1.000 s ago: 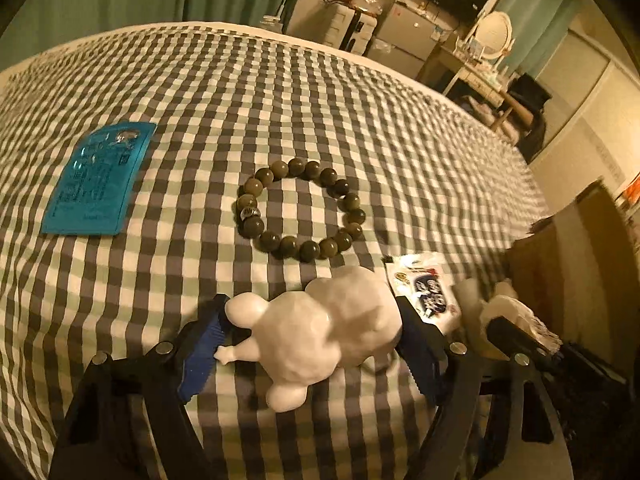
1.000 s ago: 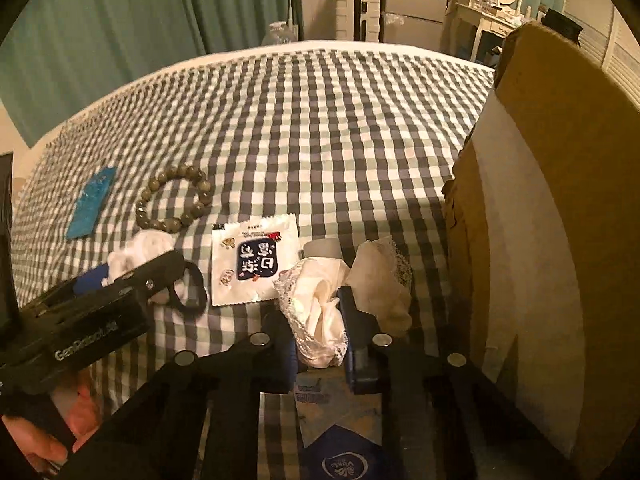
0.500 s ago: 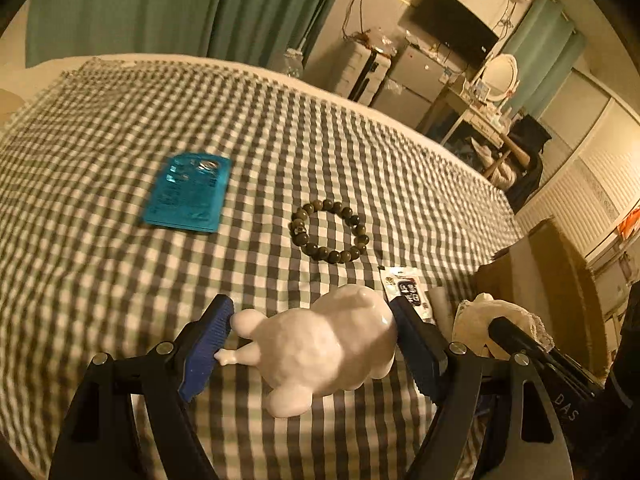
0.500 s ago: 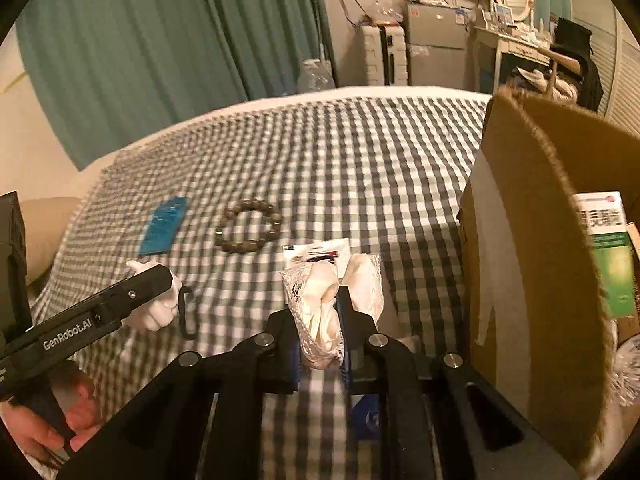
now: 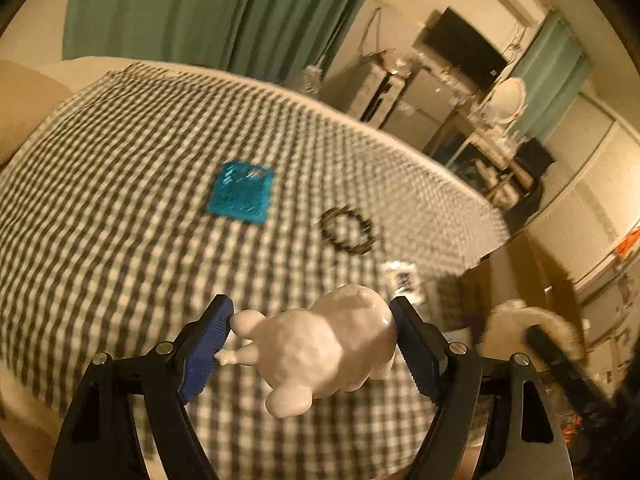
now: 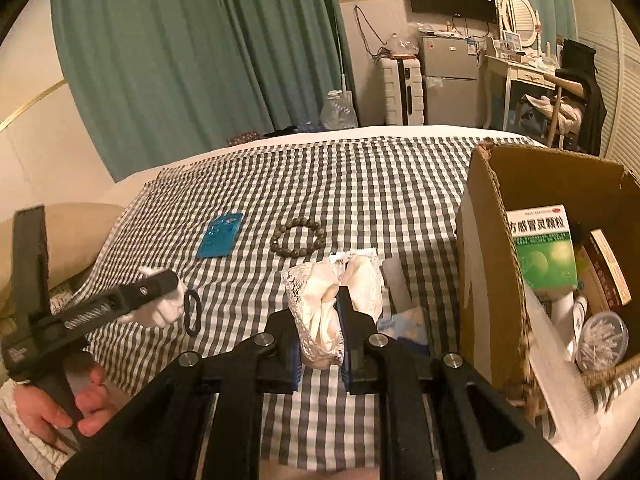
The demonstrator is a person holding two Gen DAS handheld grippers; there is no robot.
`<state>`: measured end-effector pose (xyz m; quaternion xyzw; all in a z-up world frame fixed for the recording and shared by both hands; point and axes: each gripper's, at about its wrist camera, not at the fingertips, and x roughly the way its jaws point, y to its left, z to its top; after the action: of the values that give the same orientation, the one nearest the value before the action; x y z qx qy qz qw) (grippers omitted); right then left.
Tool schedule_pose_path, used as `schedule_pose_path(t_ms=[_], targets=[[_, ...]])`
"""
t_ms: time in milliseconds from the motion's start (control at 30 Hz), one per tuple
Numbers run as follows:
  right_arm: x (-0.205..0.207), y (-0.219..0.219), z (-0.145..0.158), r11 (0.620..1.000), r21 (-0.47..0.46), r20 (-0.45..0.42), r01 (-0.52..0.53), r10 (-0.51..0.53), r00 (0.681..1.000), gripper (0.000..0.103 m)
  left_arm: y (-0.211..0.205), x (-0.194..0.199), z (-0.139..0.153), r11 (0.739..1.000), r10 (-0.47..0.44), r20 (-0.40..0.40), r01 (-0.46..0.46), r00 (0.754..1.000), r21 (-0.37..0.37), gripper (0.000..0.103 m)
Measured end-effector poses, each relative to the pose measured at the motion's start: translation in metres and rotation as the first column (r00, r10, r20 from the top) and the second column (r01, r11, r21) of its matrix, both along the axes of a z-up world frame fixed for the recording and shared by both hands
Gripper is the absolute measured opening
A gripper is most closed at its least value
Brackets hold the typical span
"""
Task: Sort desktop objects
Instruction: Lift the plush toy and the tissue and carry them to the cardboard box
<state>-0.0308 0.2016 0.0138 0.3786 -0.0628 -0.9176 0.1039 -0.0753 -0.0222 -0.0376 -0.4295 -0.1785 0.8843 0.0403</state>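
Note:
My left gripper is shut on a white animal figurine and holds it high above the checked cloth. It also shows in the right wrist view. My right gripper is shut on a white lace cloth bundle, lifted above the cloth beside an open cardboard box. A bead bracelet, a blue packet and a white printed sachet lie on the cloth.
The box holds a green medicine carton, a book and a round tub of cotton swabs. A tissue pack lies by the box. Green curtains, a fridge and a dressing table stand beyond the bed.
Both grippers have risen well above the cloth with their loads. The right gripper now looks over the box rim. The left view is blurred from motion.

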Motion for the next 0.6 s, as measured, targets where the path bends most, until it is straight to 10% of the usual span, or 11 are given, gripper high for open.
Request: schedule_pose_path(t_ms=[333, 600], targets=[[0.007, -0.005, -0.002, 0.999, 0.020, 0.002, -0.027, 0.027, 1.000, 0.014, -0.027, 0.010, -0.086, 0.993, 0.115, 0.170, -0.114, 0.979, -0.019, 0.082], [-0.004, -0.005, -0.018, 1.000, 0.022, 0.048, -0.021, 0.020, 0.999, 0.014, -0.025, 0.032, -0.080, 0.998, 0.045, 0.154, -0.053, 0.987, 0.046, 0.092]])
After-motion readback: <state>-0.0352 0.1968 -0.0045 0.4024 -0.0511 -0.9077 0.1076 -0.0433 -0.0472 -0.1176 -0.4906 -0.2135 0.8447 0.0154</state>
